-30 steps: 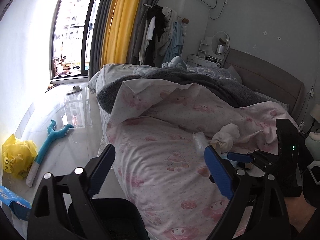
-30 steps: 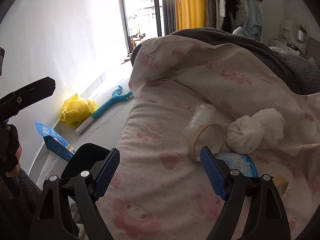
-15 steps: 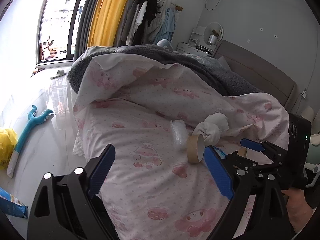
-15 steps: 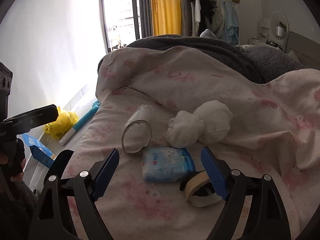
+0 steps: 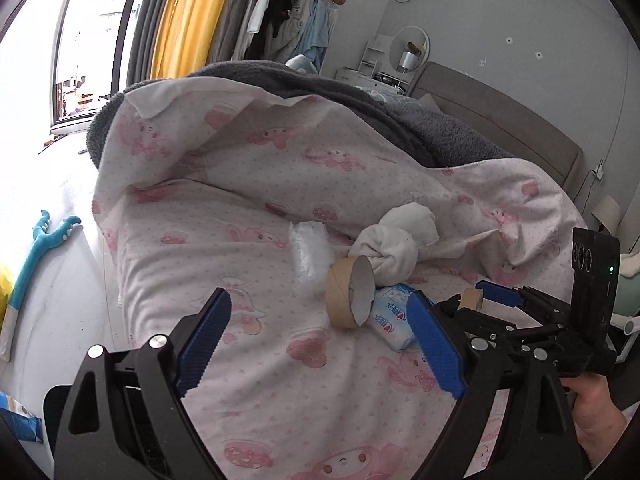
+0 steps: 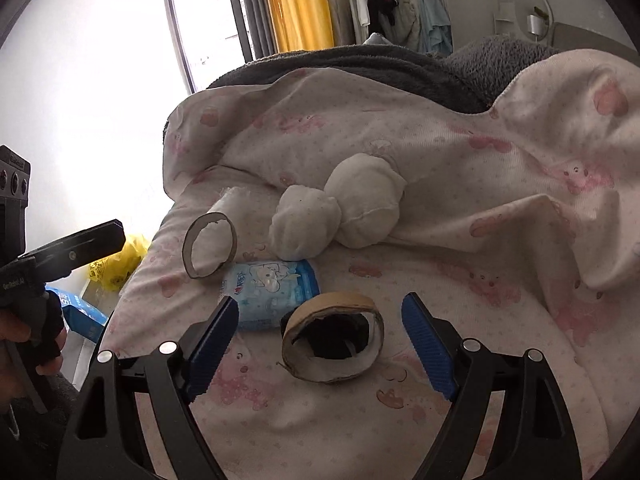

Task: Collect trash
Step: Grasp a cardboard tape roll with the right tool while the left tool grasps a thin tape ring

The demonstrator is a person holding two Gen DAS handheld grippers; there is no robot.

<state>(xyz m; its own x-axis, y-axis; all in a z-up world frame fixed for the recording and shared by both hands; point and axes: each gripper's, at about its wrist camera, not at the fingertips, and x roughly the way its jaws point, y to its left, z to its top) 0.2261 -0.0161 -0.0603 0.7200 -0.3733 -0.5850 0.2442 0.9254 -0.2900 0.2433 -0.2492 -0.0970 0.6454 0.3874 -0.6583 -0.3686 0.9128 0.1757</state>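
Bed with a pink-and-white cartoon-print cotton quilt (image 6: pixel 460 152), rumpled, a dark grey fleece blanket (image 6: pixel 360 66) heaped behind it.

Items lying on the quilt:
- Flat brown cardboard tape ring (image 6: pixel 333 338), wide and nearly used up, lying on its side with its dark hollow facing the camera; it sits between the two blue ribbed pads of the right tongs (image 6: pixel 324 344), untouched by either.
- Soft blue-and-white plastic tissue packet (image 6: pixel 272 286), printed with a cartoon figure, just behind the flat ring and just beside the left pad.
- Taller brown cardboard tape core (image 6: pixel 210 246), standing on edge, hollow and seen straight through; it touches the packet's far corner.
- Crinkled clear plastic wrap (image 5: pixel 310 256), pale and bubbly, behind the tall core.
- Two knotted white cloth bundles (image 6: pixel 340 212), rounded and soft, touching each other and resting against the packet's far edge.

Right tongs: jaws wide apart, gripping nothing.
Left tongs (image 5: pixel 320 344): jaws likewise wide apart and empty, hovering above bare quilt; the tall core and packet lie just ahead of the right-hand pad. A hand (image 5: pixel 596 420) holds the right tool's handle (seen at the frame's lower right).

On the pale glossy floor beside the bed: a crumpled yellow plastic bag (image 6: pixel 116 264), contents not visible; a blue cardboard box (image 6: pixel 82 314); a long teal plastic back-scratcher-shaped stick (image 5: pixel 38 256).
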